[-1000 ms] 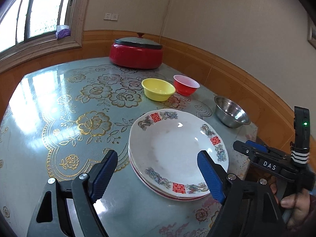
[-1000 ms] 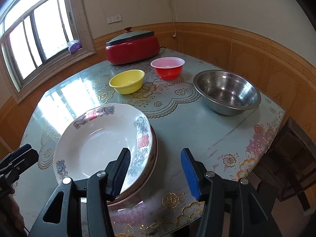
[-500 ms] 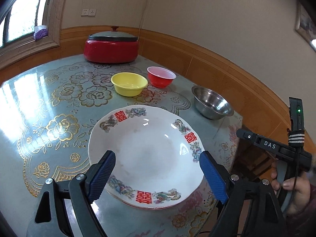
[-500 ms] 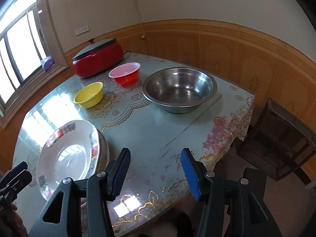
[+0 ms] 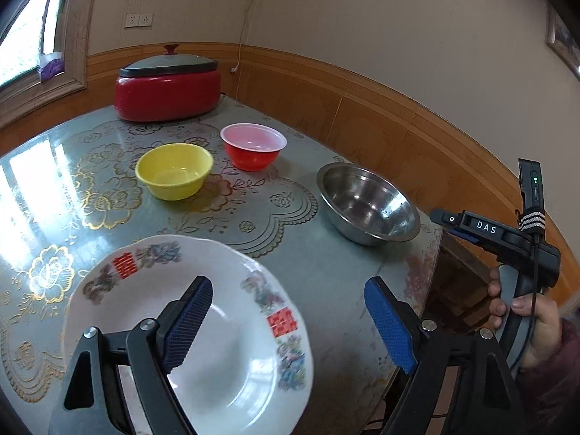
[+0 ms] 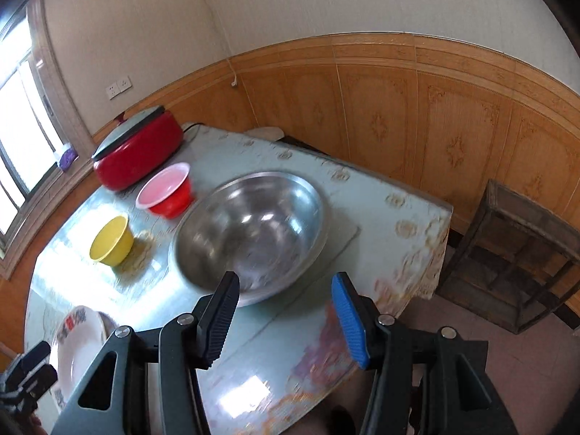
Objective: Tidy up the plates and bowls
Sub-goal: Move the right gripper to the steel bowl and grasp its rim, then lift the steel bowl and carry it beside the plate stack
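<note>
Left gripper [image 5: 290, 322] has its jaws spread wide with nothing between them, hanging over the near edge of the table [image 5: 326, 268]. Its left blue pad sits over the white plate [image 5: 232, 362], which lies at about 7 o'clock in that view, but I can't see any squeeze on it.

Right gripper [image 6: 286, 320] is roughly half open and also empty, above the table's near side. The steel bowl [image 6: 250, 232] is just ahead at 12 o'clock, a bit blurred. From the steel bowl, the red bowl [image 6: 166, 192] is near at 10 o'clock and the yellow bowl [image 6: 110, 241] at 9 o'clock. The red cooker [image 6: 137, 156] sits further back, near the window.
</note>
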`<state>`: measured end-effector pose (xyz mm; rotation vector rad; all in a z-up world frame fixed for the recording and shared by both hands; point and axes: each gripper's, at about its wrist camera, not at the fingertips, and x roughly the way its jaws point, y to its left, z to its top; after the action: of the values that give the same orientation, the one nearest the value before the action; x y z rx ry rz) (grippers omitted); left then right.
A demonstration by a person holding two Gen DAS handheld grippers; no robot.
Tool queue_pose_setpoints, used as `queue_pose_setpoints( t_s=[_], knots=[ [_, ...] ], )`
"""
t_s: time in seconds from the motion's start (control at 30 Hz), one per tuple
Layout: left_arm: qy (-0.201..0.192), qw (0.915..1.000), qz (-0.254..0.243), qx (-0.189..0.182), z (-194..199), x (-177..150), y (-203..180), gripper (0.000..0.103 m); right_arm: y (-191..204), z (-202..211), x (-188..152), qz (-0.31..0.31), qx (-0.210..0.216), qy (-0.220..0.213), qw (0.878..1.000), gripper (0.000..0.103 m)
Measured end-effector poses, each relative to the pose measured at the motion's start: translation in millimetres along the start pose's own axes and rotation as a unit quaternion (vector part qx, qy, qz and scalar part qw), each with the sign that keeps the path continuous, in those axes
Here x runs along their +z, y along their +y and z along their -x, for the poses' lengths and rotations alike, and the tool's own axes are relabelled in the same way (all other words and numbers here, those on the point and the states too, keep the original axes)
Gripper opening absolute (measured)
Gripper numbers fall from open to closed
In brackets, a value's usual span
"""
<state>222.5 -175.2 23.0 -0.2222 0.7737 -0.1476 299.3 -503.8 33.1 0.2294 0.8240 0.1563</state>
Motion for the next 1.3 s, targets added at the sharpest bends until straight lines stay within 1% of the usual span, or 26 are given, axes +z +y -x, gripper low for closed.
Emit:
queue_pose_setpoints(
  t_s=[0.1, 0.2, 0.43, 0.5, 0.53, 0.57, 0.6, 0.63, 0.67, 0.7, 0.73, 0.77, 0.8, 0.83, 0.97, 1.03, 1.13, 1.23, 1.3],
  knots=[
    [0.007, 1.0000, -0.002, 0.003, -26.3, 13.3, -18.3, 0.078, -22.6, -17.0, 22.7, -0.013, 0.016, 0.007, 1.000, 0.054],
    [0.021, 0.9997, 0.010, 0.001, -53.2, 24.5, -31.7, 0.072, -39.2, -34.3, 41.4, -0.022, 0.045, 0.019, 0.999, 0.054],
    [0.038, 0.9979, 0.051, 0.016, -101.2, 42.2, -49.3, 0.070, -35.2, -75.3, 66.5, 0.038, 0.089, 0.050, 0.994, 0.054],
    [0.047, 0.9969, 0.060, 0.018, -114.0, 46.9, -52.0, 0.064, -31.8, -85.5, 69.3, 0.050, 0.097, 0.060, 0.992, 0.054],
    [0.049, 0.9968, 0.061, 0.019, -119.9, 48.7, -53.5, 0.063, -31.7, -90.6, 71.3, 0.052, 0.102, 0.065, 0.991, 0.054],
    [0.052, 0.9964, 0.063, 0.022, -125.7, 50.4, -54.1, 0.062, -31.1, -96.4, 72.6, 0.055, 0.109, 0.071, 0.990, 0.051],
    [0.056, 0.9959, 0.067, 0.024, -131.5, 52.0, -54.4, 0.058, -29.4, -103.2, 73.2, 0.059, 0.114, 0.078, 0.989, 0.049],
    [0.059, 0.9954, 0.071, 0.023, -136.3, 53.5, -55.4, 0.055, -29.5, -108.3, 73.2, 0.061, 0.115, 0.085, 0.988, 0.045],
    [0.062, 0.9951, 0.075, 0.021, -141.0, 54.8, -56.0, 0.049, -28.9, -112.8, 72.3, 0.063, 0.117, 0.091, 0.987, 0.036],
    [0.064, 0.9948, 0.077, 0.022, -145.6, 55.8, -56.5, 0.045, -27.9, -116.1, 71.3, 0.068, 0.122, 0.096, 0.986, 0.032],
    [0.065, 0.9947, 0.076, 0.023, -149.7, 56.6, -57.5, 0.042, -26.3, -118.1, 69.9, 0.076, 0.122, 0.096, 0.985, 0.029],
    [0.066, 0.9947, 0.075, 0.022, -153.5, 56.7, -58.8, 0.036, -24.4, -119.5, 68.4, 0.086, 0.122, 0.095, 0.984, 0.026],
    [0.070, 0.9945, 0.075, 0.021, -157.1, 55.8, -59.2, 0.035, -23.4, -120.9, 67.3, 0.091, 0.123, 0.097, 0.984, 0.024],
    [0.075, 0.9939, 0.078, 0.019, -160.6, 54.8, -59.2, 0.033, -23.0, -123.1, 67.0, 0.092, 0.128, 0.101, 0.982, 0.022],
    [0.077, 0.9937, 0.076, 0.026, -162.3, 50.8, -61.8, 0.027, -23.1, -125.0, 65.9, 0.095, 0.134, 0.103, 0.981, 0.022],
    [0.078, 0.9937, 0.075, 0.029, -158.9, 48.2, -62.8, 0.027, -23.0, -126.2, 66.1, 0.092, 0.143, 0.109, 0.979, 0.022],
    [0.064, 0.9948, 0.068, 0.039, -152.2, 45.7, -64.0, 0.027, -21.5, -129.7, 64.4, 0.089, 0.161, 0.120, 0.976, 0.022],
    [0.048, 0.9957, 0.067, 0.044, -144.4, 44.5, -62.7, 0.027, -16.6, -133.4, 61.4, 0.092, 0.167, 0.126, 0.973, 0.022],
    [0.041, 0.9959, 0.061, 0.054, -139.9, 43.9, -64.1, 0.027, -13.1, -133.3, 59.1, 0.098, 0.174, 0.129, 0.971, 0.022]
  ],
)
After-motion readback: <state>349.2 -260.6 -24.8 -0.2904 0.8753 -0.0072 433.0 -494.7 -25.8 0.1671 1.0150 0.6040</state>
